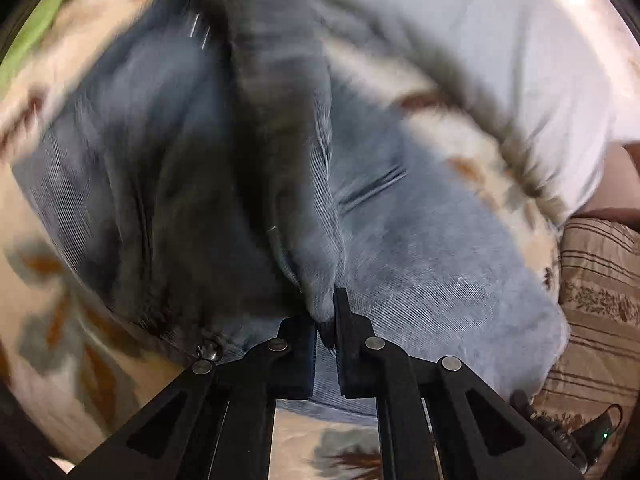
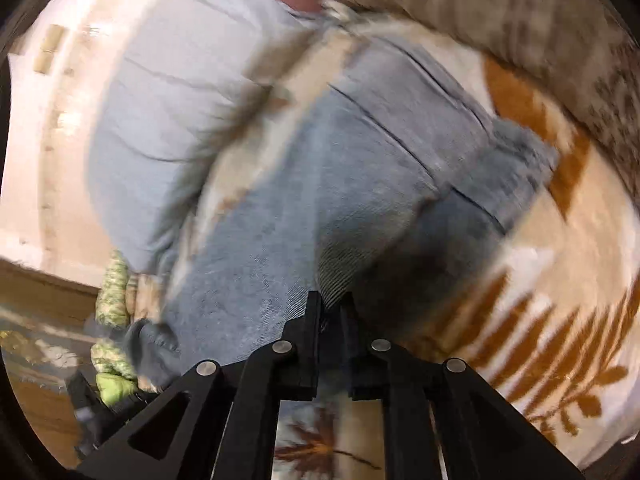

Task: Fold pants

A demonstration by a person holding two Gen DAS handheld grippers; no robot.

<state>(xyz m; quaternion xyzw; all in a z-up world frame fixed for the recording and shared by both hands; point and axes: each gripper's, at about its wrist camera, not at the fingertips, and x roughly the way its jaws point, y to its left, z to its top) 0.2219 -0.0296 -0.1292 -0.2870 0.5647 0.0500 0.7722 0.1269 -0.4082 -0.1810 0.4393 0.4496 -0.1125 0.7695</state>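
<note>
The pants [image 1: 380,248] are spread on a leaf-patterned blanket [image 1: 72,320], filling the centre of the left wrist view and running from lower centre to upper right in the right wrist view. A raised ridge of denim is pinched by the left gripper [image 1: 326,312], low in the frame, its fingers pressed together on the fold. The right gripper [image 2: 330,308] is seen at the lower centre of its view with cloth bunched between nearly closed fingers; a pinch on the pants is judged likely, though blur leaves it uncertain.

Several risks are judged from here. Only a thin ridge is held on the left, so it could be pulled free if the cloth is lifted fast. If the right pinch is loose, that side could be dropped and the fold skewed. The blanket could also be caught under the denim and dragged along.
</note>
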